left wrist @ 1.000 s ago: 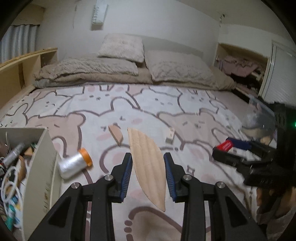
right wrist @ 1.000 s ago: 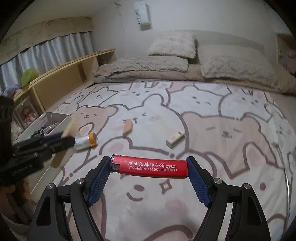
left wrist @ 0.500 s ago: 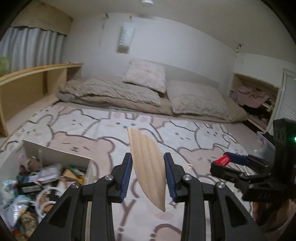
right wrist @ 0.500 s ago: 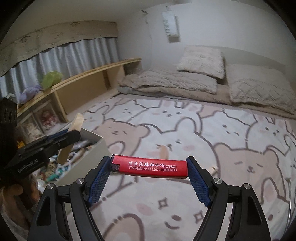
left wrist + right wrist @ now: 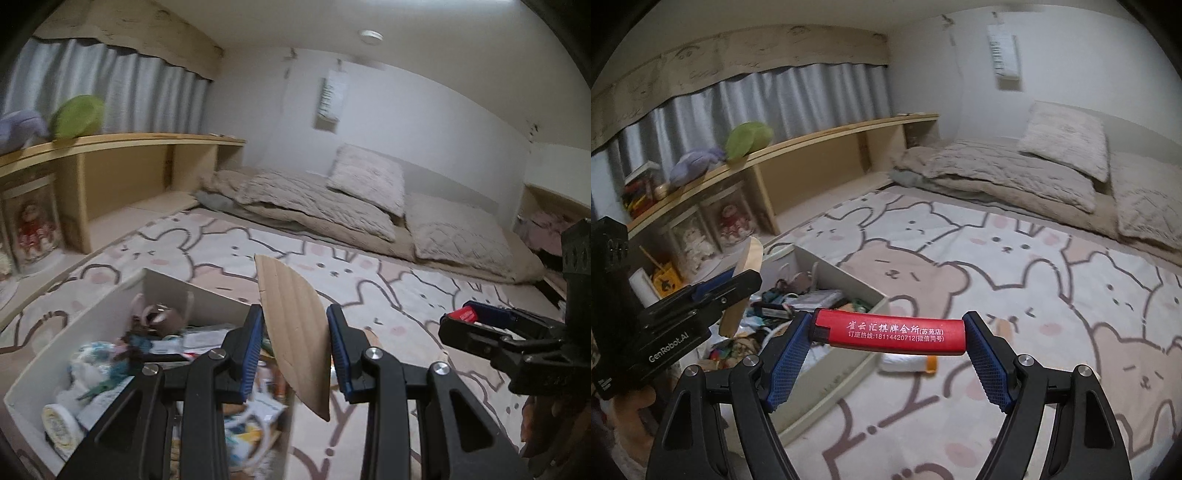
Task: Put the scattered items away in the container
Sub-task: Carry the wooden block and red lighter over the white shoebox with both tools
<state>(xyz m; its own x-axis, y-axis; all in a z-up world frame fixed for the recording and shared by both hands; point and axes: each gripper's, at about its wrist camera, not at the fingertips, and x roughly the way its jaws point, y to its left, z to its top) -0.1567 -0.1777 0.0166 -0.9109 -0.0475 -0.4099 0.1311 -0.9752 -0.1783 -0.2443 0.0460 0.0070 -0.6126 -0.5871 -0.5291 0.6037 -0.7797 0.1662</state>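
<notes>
My left gripper is shut on a flat leaf-shaped wooden piece and holds it above the right end of the white container, which is full of small clutter. My right gripper is shut on a red lighter with white print, held crosswise above the container's near right corner. The left gripper with the wooden piece shows at the left of the right wrist view. The right gripper with the lighter shows at the right of the left wrist view.
A white spool with an orange cap lies on the bear-print rug just right of the container. A small wooden piece lies farther right. A low wooden shelf runs along the left. Bedding and pillows lie at the back.
Both grippers have swung left toward the container, still holding their items. The container now sits under the left gripper and just below-left of the right gripper.
</notes>
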